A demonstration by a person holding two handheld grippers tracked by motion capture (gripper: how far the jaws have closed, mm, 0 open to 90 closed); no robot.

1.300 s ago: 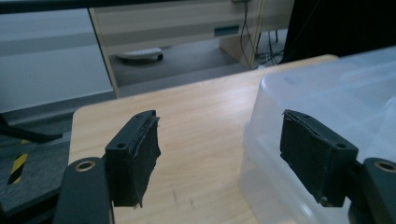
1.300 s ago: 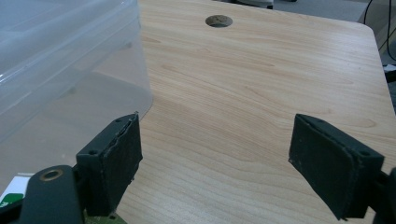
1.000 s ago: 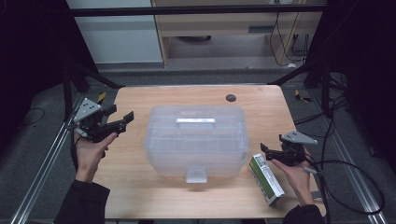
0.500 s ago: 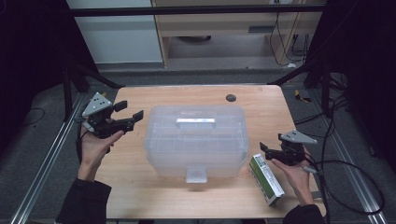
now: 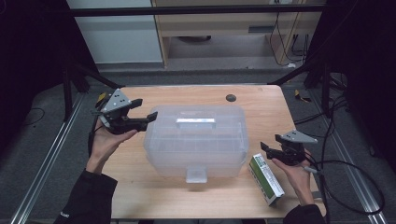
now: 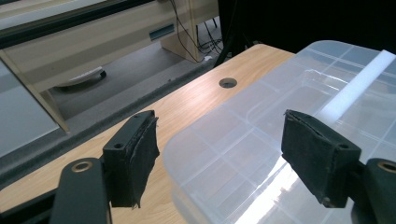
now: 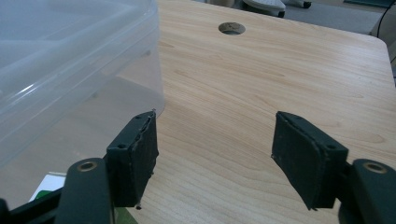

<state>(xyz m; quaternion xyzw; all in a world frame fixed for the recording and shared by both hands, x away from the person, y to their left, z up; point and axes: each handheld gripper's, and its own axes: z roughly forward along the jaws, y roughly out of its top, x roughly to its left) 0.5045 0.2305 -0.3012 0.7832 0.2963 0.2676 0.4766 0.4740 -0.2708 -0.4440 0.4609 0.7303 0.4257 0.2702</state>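
Note:
A clear plastic storage bin [image 5: 196, 140] with a lid and a front latch stands in the middle of the wooden table [image 5: 261, 112]. My left gripper [image 5: 146, 109] hovers open at the bin's upper left corner. In the left gripper view its jaws [image 6: 219, 154] straddle the corner of the lid [image 6: 289, 107] without touching it. My right gripper [image 5: 264, 147] is open at the bin's right side, above a green and white box [image 5: 266, 179] lying on the table. In the right gripper view the open gripper [image 7: 215, 154] faces bare wood, with the bin [image 7: 70, 60] on the left.
A round cable hole [image 5: 230, 98] sits in the table behind the bin. Black frame bars and cables surround the table, and a wooden cabinet [image 5: 219, 23] stands behind it. A corner of the box [image 7: 46, 186] peeks out beside the right gripper's left jaw.
My left gripper has moved right toward the bin's upper left corner, staying open. The right gripper has stayed where it was.

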